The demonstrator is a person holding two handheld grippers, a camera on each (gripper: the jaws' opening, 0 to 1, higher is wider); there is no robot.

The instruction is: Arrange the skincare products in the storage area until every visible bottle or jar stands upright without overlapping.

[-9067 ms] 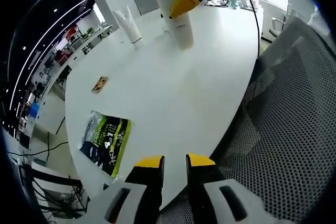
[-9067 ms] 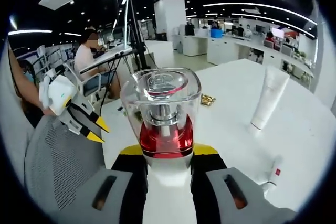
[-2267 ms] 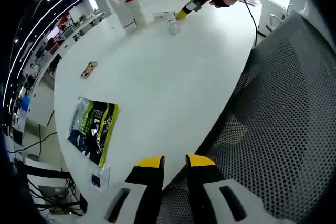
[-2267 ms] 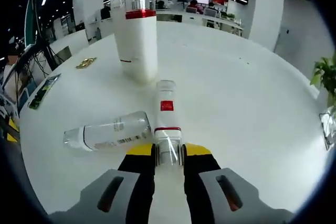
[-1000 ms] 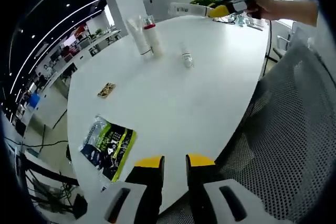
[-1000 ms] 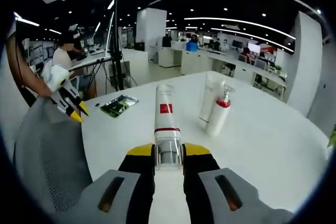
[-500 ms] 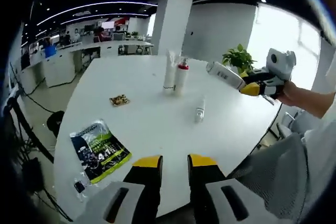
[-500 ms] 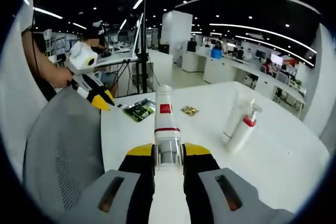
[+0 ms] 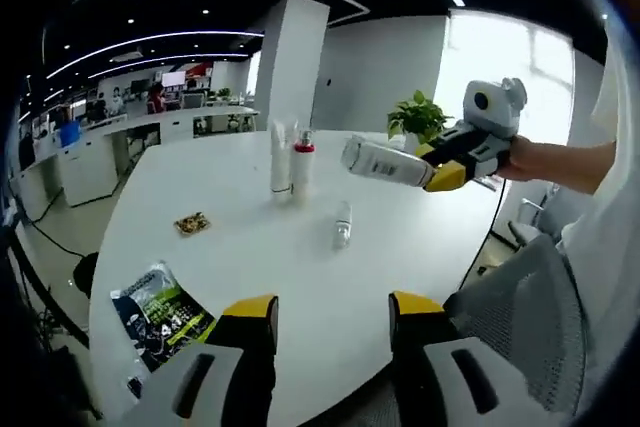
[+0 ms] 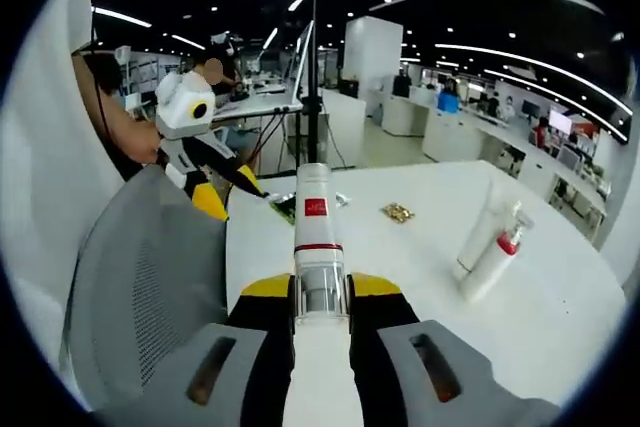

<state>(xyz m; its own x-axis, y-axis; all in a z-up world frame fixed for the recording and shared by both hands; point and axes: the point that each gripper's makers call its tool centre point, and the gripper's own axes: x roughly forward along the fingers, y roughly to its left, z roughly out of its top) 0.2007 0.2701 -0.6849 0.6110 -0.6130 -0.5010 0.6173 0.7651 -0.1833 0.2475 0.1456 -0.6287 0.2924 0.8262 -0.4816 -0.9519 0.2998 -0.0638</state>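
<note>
The right gripper is squeezing a light, slippery white bottle by its clear end above the worktop, while the left gripper is hanging with jaws spread apart.

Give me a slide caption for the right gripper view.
Right gripper holds a white tube aloft above the table.

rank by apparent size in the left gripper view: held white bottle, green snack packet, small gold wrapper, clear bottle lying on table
1. Held white bottle, nearer, so unsure
2. Green snack packet, alike
3. Clear lying bottle
4. Gold wrapper, alike
</note>
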